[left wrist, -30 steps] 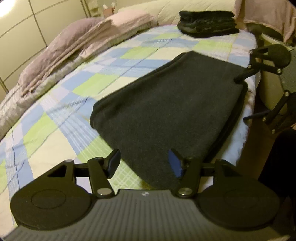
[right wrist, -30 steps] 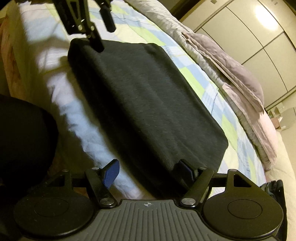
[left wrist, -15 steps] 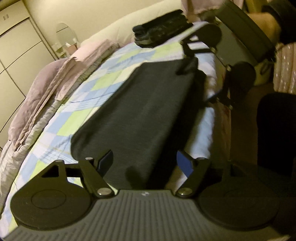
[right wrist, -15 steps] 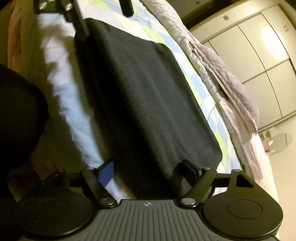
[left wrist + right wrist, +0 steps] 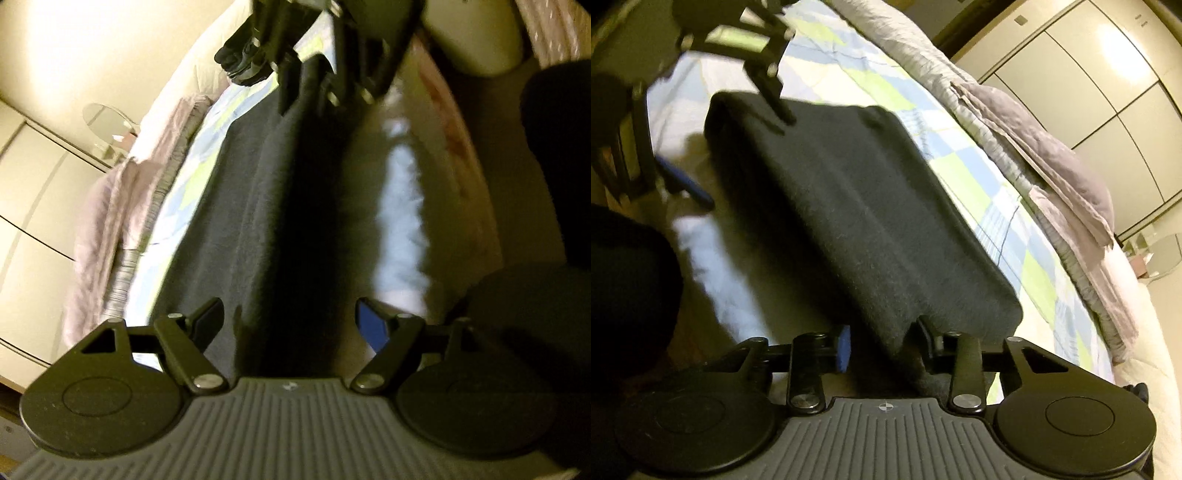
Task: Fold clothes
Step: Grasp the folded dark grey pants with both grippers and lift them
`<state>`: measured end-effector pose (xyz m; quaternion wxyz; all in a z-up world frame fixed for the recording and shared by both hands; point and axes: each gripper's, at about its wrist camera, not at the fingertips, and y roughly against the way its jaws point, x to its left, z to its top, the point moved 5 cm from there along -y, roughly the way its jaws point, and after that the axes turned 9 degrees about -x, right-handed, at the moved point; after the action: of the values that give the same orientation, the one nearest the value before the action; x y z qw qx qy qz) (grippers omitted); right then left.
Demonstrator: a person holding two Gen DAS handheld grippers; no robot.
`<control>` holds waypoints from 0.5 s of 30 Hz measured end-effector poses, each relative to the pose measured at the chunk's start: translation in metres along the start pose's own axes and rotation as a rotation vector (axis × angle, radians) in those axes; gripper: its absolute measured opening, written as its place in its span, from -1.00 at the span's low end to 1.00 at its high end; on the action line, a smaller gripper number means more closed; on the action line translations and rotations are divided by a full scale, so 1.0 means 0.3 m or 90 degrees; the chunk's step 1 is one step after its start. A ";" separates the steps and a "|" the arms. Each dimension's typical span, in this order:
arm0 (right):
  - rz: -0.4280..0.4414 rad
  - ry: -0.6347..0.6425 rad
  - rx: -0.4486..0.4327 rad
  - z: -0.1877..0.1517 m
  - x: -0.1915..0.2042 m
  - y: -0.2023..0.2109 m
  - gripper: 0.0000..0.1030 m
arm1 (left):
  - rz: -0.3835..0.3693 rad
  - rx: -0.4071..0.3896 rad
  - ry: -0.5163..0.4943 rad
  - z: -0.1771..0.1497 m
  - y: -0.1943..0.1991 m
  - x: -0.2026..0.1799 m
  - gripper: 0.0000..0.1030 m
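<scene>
A folded dark grey garment lies along the near edge of the checked bed. It also shows in the left wrist view. My right gripper has its jaws partly closed around one end of the garment's near edge. My left gripper is open at the other end, its fingers on either side of the garment's edge; it shows far off in the right wrist view. The right gripper appears blurred at the top of the left wrist view.
A stack of dark folded clothes sits at the head of the bed. A lilac quilt is bunched along the far side. Wardrobe doors stand behind. The bed's side drops away beside the garment.
Both grippers have rolled and dropped to the garment's near edge. The right jaws have narrowed onto the cloth. The left jaws stay wide.
</scene>
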<state>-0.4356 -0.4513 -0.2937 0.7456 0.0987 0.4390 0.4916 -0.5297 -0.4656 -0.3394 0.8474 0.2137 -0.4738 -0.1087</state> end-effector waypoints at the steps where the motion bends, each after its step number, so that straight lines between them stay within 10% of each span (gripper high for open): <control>1: 0.003 -0.012 -0.004 0.009 -0.019 0.002 -0.36 | 0.011 0.004 -0.016 0.002 -0.011 -0.003 0.50; 6: 0.011 -0.039 -0.015 0.038 -0.059 0.023 -0.36 | 0.075 0.054 -0.117 -0.031 -0.078 0.001 0.26; 11: 0.002 -0.003 -0.024 0.003 0.006 0.040 -0.35 | 0.024 0.060 -0.042 -0.062 -0.083 0.056 -0.13; 13: -0.010 0.029 -0.032 -0.020 0.051 0.048 -0.13 | 0.009 0.056 -0.012 -0.066 -0.078 0.076 -0.23; 15: -0.034 0.072 -0.049 -0.041 0.097 0.058 0.53 | -0.005 0.052 0.017 -0.068 -0.075 0.098 -0.25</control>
<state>-0.4523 -0.4224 -0.3071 0.7357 0.0304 0.4637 0.4927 -0.4964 -0.4917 -0.3371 0.8435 0.2517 -0.4659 -0.0898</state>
